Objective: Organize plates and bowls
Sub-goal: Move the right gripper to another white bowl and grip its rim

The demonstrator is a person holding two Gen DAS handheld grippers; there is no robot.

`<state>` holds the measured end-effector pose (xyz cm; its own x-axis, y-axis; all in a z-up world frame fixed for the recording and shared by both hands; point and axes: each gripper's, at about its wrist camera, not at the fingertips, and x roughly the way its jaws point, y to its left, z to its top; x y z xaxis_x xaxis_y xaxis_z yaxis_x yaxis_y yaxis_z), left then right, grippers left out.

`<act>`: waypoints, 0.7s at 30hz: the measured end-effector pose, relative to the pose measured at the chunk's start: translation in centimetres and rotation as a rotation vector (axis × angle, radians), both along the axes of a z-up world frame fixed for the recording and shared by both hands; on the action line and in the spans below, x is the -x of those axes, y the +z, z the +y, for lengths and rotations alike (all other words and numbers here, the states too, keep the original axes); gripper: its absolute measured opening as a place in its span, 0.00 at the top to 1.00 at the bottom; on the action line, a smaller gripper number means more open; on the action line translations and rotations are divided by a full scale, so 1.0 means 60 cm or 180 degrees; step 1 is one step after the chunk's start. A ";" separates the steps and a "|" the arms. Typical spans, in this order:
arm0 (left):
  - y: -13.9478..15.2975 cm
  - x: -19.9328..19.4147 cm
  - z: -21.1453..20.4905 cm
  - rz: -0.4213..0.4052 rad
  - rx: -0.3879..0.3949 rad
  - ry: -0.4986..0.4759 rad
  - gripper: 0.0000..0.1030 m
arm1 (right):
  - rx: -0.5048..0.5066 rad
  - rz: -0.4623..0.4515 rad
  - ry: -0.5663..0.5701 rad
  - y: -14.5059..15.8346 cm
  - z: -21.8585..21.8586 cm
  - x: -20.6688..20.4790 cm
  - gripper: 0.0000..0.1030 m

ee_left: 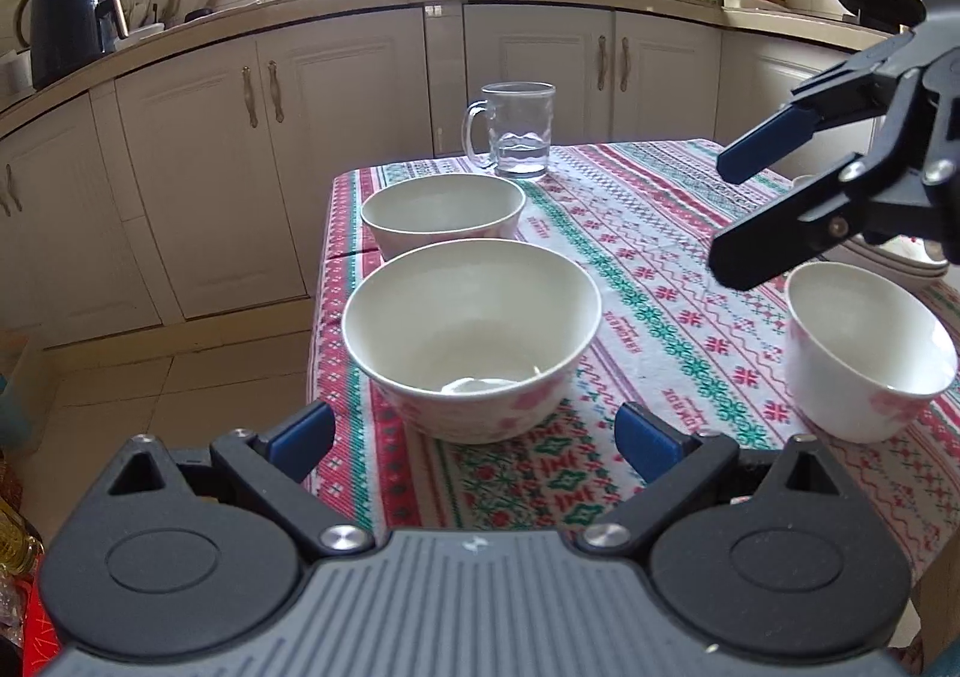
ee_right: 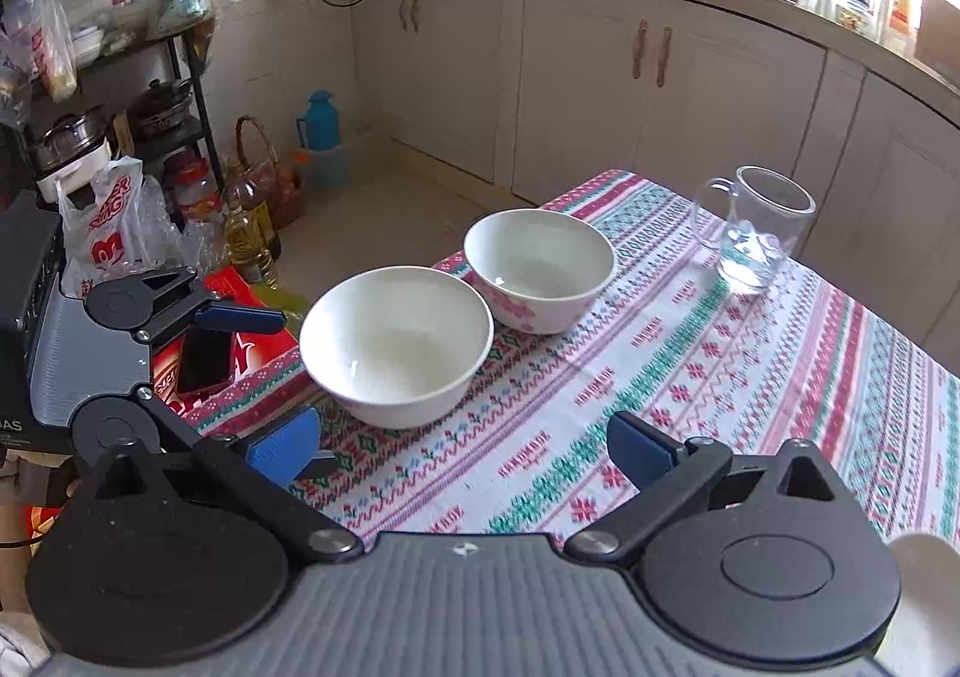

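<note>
Kitchen table covered by a patterned tablecloth (ee_left: pixel 660 257), with the glass mug (ee_left: pixel 519 131) near its far edge serving as landmark. The far bowl (ee_left: pixel 444 215) stands just in front of the mug and slightly to its left; the near bowl (ee_left: pixel 471 335) stands in front of that one, the two close together near the cloth's left edge. A small bowl (ee_left: pixel 864 353) stands well to the right of the mug and nearer the camera, with stacked plates (ee_left: pixel 906 257) just behind it, partly hidden. The left gripper (ee_left: pixel 474 437), fingers spread wide and empty, sits just short of the near bowl, which lies between and beyond its blue pads (ee_left: pixel 303 437). The right gripper (ee_left: pixel 729 215), fingers apart and holding nothing, hangs above the cloth to the right of the mug, just above and left of the small bowl
</note>
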<state>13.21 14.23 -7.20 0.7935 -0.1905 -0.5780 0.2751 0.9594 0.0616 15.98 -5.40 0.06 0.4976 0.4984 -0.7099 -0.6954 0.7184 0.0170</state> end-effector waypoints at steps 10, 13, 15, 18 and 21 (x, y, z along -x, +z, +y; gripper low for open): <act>-0.009 -0.032 0.005 -0.0025 0.0022 -0.0063 0.04 | 0.0111 0.0093 0.0175 -0.019 0.066 -0.053 0.00; -0.011 -0.040 -0.001 -0.0071 -0.0019 -0.0086 0.04 | 0.0144 0.0125 0.0224 -0.027 0.083 -0.068 0.01; -0.012 -0.042 -0.003 -0.0086 -0.0016 -0.0117 0.04 | 0.0141 0.0170 0.0237 -0.034 0.090 -0.078 0.02; -0.012 -0.046 -0.003 -0.0103 0.0006 -0.0139 0.05 | 0.0131 0.0251 0.0248 -0.043 0.098 -0.089 0.07; -0.010 -0.047 0.002 -0.0105 0.0049 -0.0161 0.06 | 0.0137 0.0301 0.0251 -0.051 0.103 -0.097 0.11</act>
<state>16.05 14.32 -7.82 0.8012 -0.2395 -0.5484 0.3214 0.9452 0.0567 21.83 0.79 -3.00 0.3880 0.5014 -0.7733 -0.7466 0.6630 0.0553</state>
